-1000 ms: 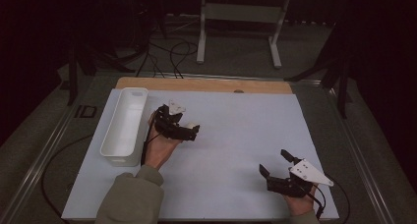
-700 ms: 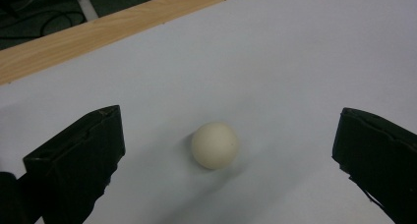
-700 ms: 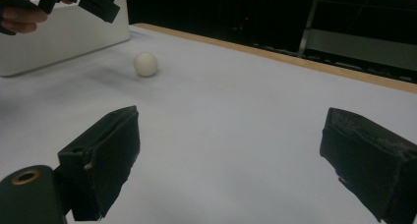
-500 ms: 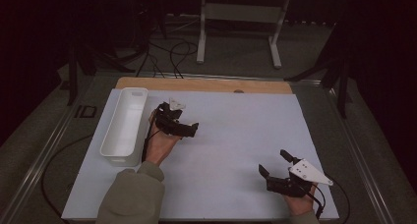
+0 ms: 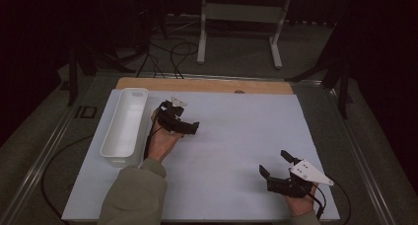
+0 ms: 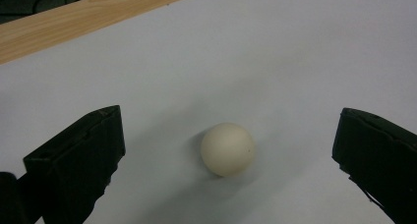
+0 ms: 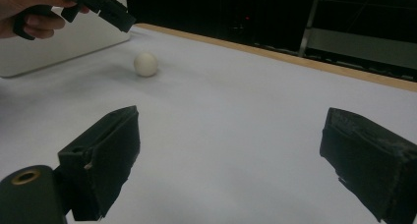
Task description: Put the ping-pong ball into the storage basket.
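1. Resting on the white sheet [image 5: 236,151] that covers the table, a small cream-white ball [image 6: 227,149] sits in the lower middle of the left gripper view, between the two black jaws and touching neither.
2. The left gripper [image 5: 190,128] appears left of centre in the high view, held in the person's left hand [image 5: 161,138]; its jaws are spread wide in its own view, one at the lower left, one at the lower right.
3. From the right gripper view, the same ball [image 7: 146,64] lies in the upper left of the frame, just below the tip of the left gripper [image 7: 115,13].
4. The right gripper [image 5: 276,167] sits at the lower right of the high view, well apart from the ball; its jaws are also spread wide with only bare sheet between them.
5. A long white bin [image 5: 123,126] lies along the sheet's left side, just beside the left hand.
6. A strip of wooden tabletop [image 5: 204,85] shows beyond the sheet's far edge, in the upper middle of the high view.
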Motion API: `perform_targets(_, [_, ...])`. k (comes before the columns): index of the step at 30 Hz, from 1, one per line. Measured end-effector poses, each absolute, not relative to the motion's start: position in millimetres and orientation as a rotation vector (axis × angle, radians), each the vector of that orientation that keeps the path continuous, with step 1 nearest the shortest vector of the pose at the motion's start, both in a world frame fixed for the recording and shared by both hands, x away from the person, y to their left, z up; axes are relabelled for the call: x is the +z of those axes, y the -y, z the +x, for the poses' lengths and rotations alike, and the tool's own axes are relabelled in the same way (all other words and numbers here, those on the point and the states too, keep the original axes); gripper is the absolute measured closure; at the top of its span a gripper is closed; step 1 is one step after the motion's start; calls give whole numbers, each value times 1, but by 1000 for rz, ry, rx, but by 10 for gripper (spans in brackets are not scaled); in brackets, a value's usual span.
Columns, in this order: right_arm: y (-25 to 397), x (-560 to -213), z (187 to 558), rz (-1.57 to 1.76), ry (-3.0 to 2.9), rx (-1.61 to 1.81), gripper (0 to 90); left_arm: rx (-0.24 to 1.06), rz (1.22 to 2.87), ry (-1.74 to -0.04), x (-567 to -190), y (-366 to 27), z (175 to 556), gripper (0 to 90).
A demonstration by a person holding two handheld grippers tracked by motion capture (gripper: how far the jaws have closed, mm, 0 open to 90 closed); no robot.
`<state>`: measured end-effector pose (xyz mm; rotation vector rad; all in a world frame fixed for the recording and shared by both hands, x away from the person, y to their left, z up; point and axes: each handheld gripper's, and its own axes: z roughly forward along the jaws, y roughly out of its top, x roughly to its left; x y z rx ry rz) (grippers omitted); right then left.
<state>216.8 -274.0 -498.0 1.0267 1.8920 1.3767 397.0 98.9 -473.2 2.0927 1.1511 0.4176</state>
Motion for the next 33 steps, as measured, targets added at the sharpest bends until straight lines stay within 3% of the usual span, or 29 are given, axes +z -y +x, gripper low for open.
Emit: perform_targets(33, [274, -498, 217, 1025, -1893, 1381, 79, 313, 2157, -1224, -491, -90, 420, 10])
